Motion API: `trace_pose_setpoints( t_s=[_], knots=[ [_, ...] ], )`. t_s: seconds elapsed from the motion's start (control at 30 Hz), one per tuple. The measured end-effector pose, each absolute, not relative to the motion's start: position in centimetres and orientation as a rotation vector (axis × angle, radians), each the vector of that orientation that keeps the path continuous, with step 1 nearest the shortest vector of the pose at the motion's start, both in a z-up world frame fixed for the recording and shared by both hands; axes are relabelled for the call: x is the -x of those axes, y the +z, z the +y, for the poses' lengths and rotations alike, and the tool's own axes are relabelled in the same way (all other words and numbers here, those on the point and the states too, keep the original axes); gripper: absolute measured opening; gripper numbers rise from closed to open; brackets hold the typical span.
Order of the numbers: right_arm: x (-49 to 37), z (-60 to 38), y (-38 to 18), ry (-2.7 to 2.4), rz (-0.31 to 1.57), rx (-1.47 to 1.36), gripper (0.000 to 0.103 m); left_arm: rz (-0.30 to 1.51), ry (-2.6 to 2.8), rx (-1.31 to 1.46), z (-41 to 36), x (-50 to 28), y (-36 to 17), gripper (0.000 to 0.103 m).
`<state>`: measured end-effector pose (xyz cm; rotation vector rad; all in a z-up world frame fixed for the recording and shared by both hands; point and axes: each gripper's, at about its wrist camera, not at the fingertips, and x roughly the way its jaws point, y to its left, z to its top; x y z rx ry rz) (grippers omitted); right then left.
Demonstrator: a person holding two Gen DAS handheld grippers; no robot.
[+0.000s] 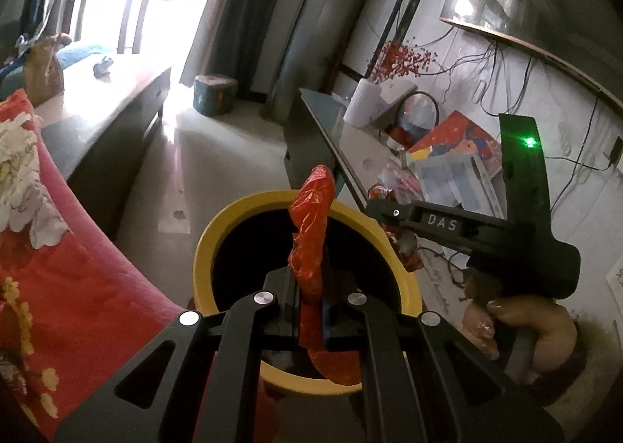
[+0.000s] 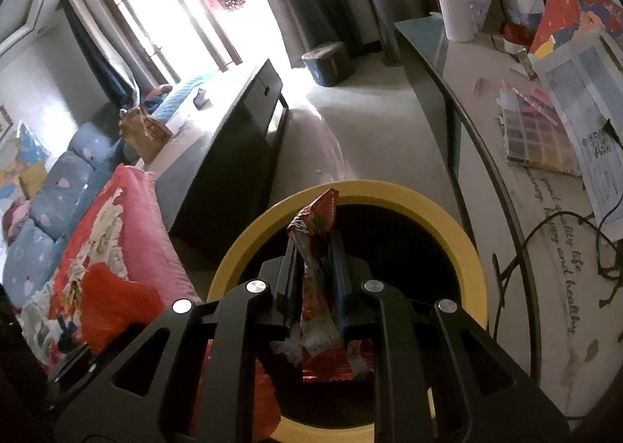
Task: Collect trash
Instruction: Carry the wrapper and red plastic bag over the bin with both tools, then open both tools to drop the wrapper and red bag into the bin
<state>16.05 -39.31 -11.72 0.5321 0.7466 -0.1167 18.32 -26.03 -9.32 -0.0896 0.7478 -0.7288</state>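
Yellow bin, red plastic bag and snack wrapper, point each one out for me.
yellow bin (image 1: 204, 244), left wrist view, left rim.
red plastic bag (image 1: 311, 217), left wrist view, twisted middle.
snack wrapper (image 2: 317, 244), right wrist view, upper crumpled part.

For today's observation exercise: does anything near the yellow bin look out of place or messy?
Yes. The table beside the bin is cluttered: papers, a booklet and cables lie overlapping at odd angles. The bag and wrapper are gripped over the bin.

Red plastic bag (image 1: 311, 225) and snack wrapper (image 2: 317, 271) upright over yellow bin (image 1: 237, 209)
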Motion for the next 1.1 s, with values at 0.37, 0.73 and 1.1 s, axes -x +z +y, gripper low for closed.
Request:
trace_pose_setpoints(
  t_s=[0.37,0.73,1.1],
  knots=[
    [-16.2,-40.0,-12.7,-0.143,0.763,-0.563,0.027,0.794,-0.721,0.094,-26.7,-19.6,-10.8,0.019],
    [-15.8,-39.8,-12.2,-0.165,0.748,-0.545,0.055,0.731,-0.627,0.149,-23.2,-18.8,-9.4,0.096],
    [-15.2,-37.6,-9.8,-0.130,0.682,-0.473,0.062,0.644,-0.529,0.186,-18.7,-17.2,-7.0,0.096]
  ],
)
